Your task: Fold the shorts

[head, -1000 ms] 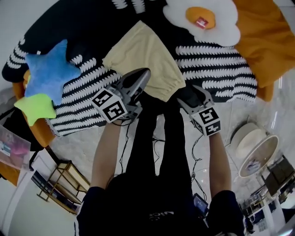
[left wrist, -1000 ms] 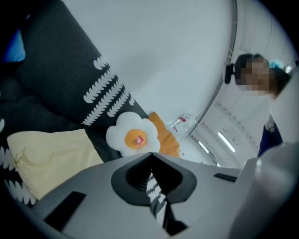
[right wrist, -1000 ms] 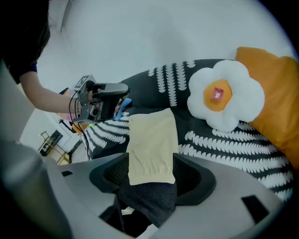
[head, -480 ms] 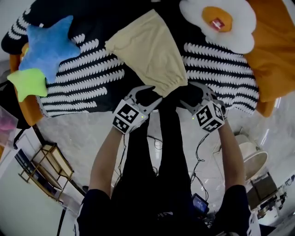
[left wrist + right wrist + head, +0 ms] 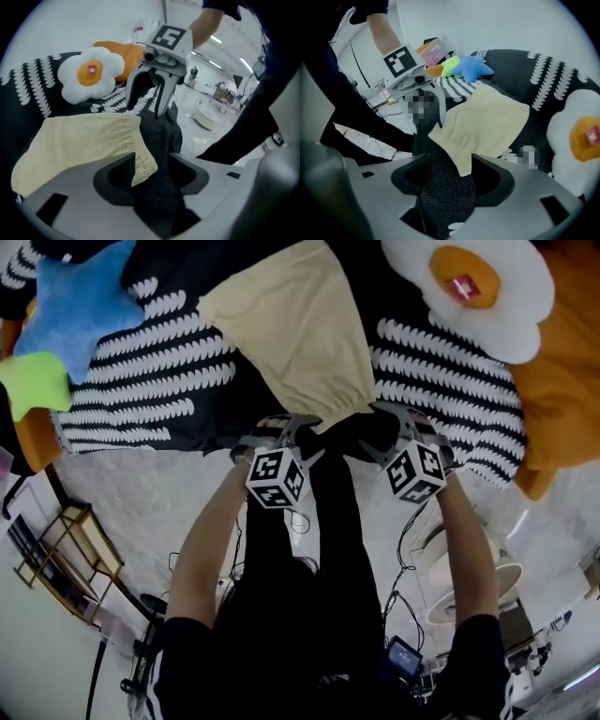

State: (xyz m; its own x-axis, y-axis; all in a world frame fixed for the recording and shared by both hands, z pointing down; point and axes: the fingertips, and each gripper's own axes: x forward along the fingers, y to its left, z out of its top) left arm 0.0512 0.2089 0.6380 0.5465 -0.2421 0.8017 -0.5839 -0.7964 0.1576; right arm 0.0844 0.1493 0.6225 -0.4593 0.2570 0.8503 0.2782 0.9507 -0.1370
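Black-and-white patterned blanket (image 5: 169, 381) carries pale yellow shorts (image 5: 291, 334) lying flat, gathered edge nearest the person; left gripper (image 5: 286, 427), jaws apart and just opening, and right gripper (image 5: 389, 423), jaws apart though just closing, each straddle one corner of that edge.

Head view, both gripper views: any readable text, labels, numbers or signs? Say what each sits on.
No legible words or numbers in any view.
Too small to read: print on the red tag on the fried-egg cushion.
Square black-and-white codes only, no letters: left marker cube, right marker cube.
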